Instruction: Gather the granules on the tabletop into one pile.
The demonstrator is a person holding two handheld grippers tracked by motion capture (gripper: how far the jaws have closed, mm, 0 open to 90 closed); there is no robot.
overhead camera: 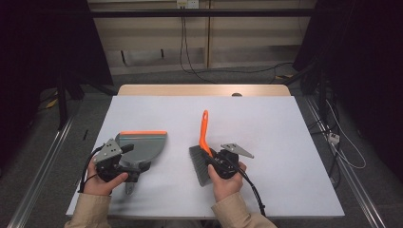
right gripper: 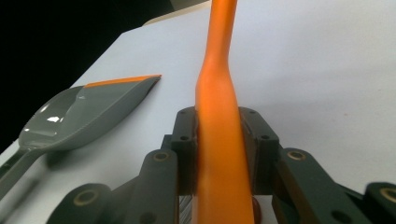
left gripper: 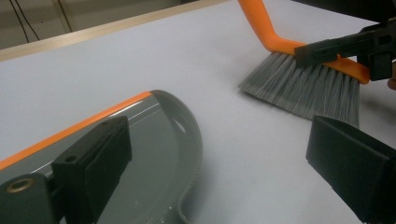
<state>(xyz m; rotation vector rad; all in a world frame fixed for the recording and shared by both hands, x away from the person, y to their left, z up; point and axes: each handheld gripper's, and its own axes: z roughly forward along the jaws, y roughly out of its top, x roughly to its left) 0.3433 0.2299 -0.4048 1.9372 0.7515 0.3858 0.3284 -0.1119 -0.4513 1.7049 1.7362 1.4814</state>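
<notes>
Bare table [overhead camera: 266, 123] all round (only dustpan [overhead camera: 142, 145] and brush [overhead camera: 202, 164] obstruct).

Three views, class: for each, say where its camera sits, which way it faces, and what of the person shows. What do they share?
High view: above the person's side, facing forward and down on the table; forearms, hands, left gripper, right gripper.
Left gripper view: on that gripper, facing across the dustpan to the brush; its open jaws.
Right gripper view: along jaws shut on the brush.
Shared: dustpan and brush.
</notes>
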